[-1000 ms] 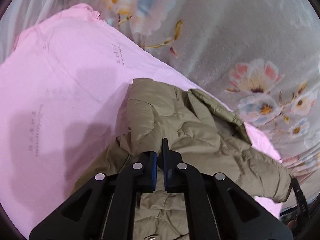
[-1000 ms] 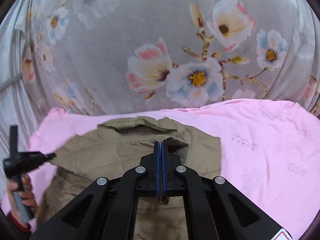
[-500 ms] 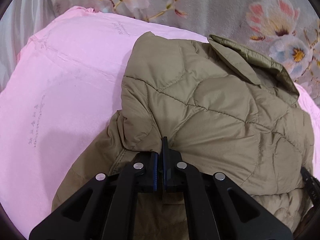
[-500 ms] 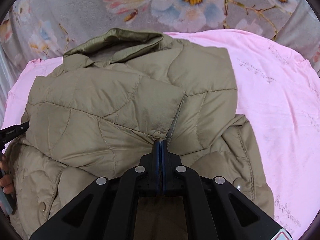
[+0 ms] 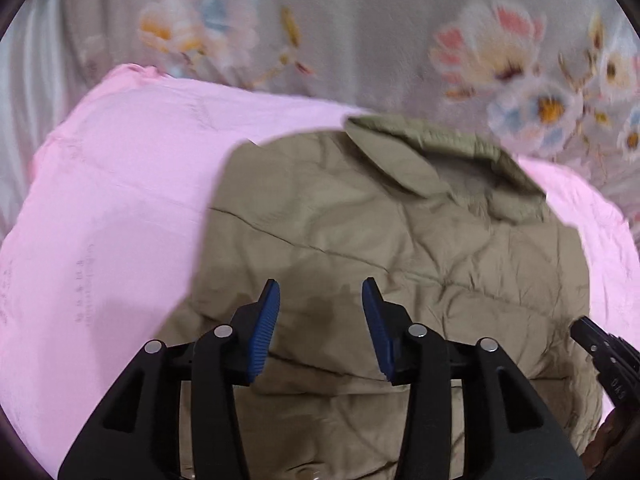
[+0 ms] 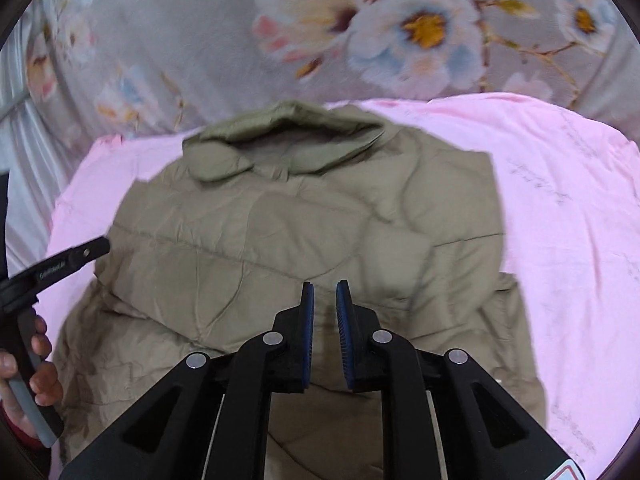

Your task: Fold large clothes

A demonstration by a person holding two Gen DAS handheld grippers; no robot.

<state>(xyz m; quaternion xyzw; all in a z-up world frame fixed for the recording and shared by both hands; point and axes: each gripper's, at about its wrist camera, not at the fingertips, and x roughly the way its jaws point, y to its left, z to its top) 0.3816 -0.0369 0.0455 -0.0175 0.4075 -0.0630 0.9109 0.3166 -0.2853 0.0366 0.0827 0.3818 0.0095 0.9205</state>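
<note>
Nearest the left camera, the left claw (image 5: 320, 330) stood wide apart, its blue pads (image 5: 264, 332) clear of any cloth and holding nothing. In the right camera the right claw (image 6: 325, 334) was parted only narrowly, also with nothing between its pads (image 6: 307, 332).

Just past both claws lay the jacket (image 6: 304, 232), an olive quilted one, spread on a pink sheet (image 6: 568, 208). Its long axis ran away from the cameras, hem end near and collar (image 6: 280, 128) far, so the collar pointed toward the floral blanket (image 6: 224, 32) beyond. The upper half lay as a doubled layer over the lower part, its folded edge crossing the jacket just ahead of the claws. Seen from the left camera, the jacket (image 5: 400, 240) sat toward the right of the sheet (image 5: 120, 200), with its collar (image 5: 440, 148) at the far right.

At the left edge of the right view, a hand (image 6: 28, 372) gripped the handle of the left tool beside the jacket. Farthest off, the grey blanket with pink and blue flowers filled the background, the sheet's far edge meeting it behind the collar.
</note>
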